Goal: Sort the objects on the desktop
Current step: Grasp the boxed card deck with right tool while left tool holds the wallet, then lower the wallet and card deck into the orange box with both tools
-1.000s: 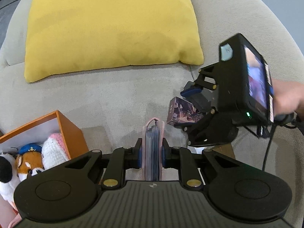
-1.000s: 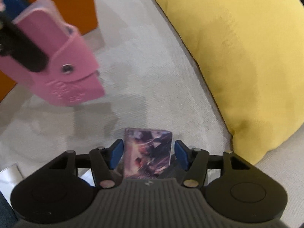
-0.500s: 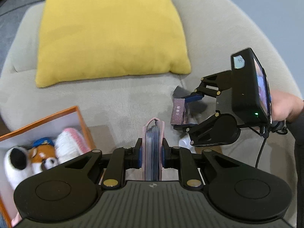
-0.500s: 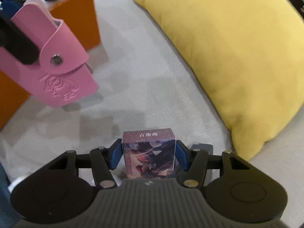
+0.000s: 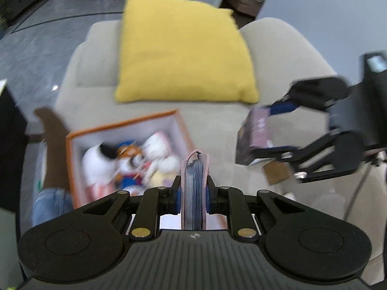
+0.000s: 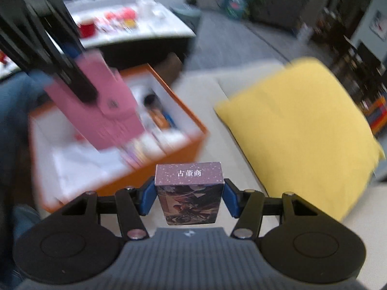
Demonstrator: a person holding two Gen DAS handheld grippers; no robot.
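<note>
My left gripper [image 5: 194, 193] is shut on a pink snap-flap card holder [image 5: 195, 188], seen edge-on with its grey cards; it also shows flat-side in the right wrist view [image 6: 101, 106], held above the orange box [image 6: 169, 154]. My right gripper [image 6: 188, 193] is shut on a purple illustrated card box [image 6: 188, 191], held in the air to the right of the orange box; it also shows in the left wrist view [image 5: 256, 135]. The orange box [image 5: 72, 169] holds several plush toys [image 5: 130, 159]. Both views are motion-blurred.
A yellow cushion [image 5: 181, 58] lies on the beige sofa seat [image 5: 217, 120] behind the box. A small brown cardboard piece [image 5: 278, 172] lies on the seat under the right gripper. A low table [image 6: 135, 24] with coloured items stands beyond the sofa.
Both grippers have risen and pulled back with their loads, so more of the room shows. The pink holder now hangs over the orange box; the purple box is lifted beside it.
</note>
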